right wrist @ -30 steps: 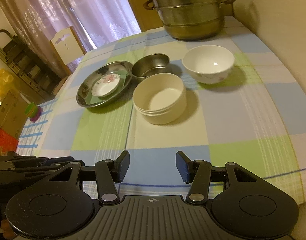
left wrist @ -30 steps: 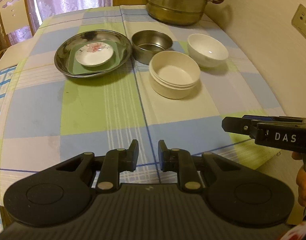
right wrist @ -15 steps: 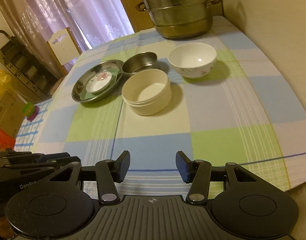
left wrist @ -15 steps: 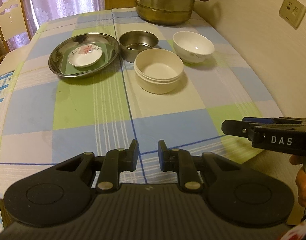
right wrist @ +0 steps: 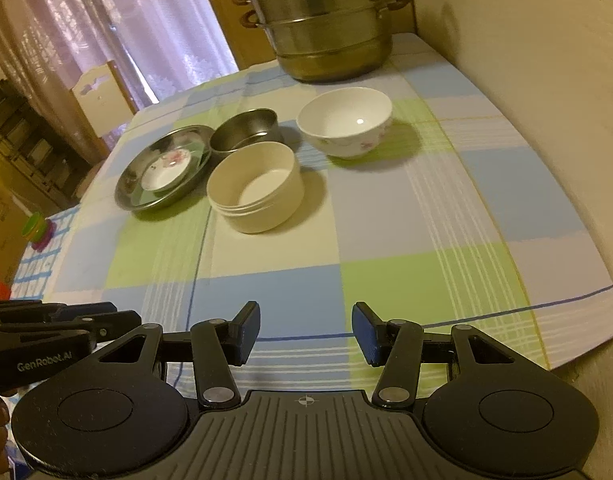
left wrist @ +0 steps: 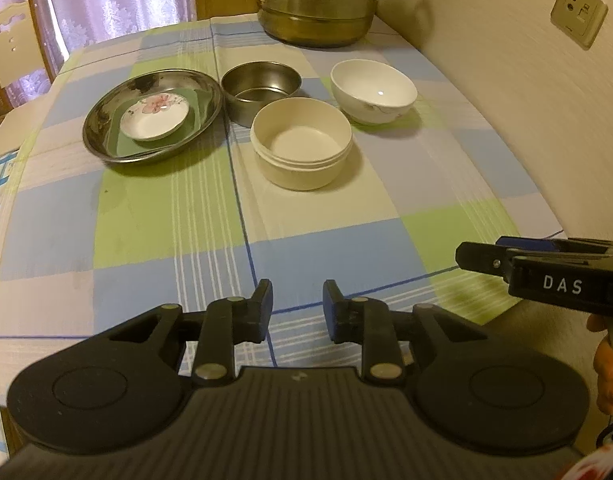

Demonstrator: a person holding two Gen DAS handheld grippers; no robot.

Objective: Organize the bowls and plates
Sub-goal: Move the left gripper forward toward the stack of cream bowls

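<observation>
Both empty: left gripper point(left wrist: 296, 306) had just been parting, right gripper point(right wrist: 306, 332) gaped. Upper-centre, the cream bowl point(left wrist: 301, 142) touched the steel bowl point(left wrist: 261, 90) — a careless grab could clatter them.

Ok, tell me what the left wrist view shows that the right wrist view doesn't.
Only the left wrist view: a wall socket and the right tongs' DAS label. Only the right wrist view: a dark shelf, stacked toy cups and the GenRobot label. Both: the steamer pot, white bowl, cream bowl, steel bowl and the steel plate with a flowered saucer.
</observation>
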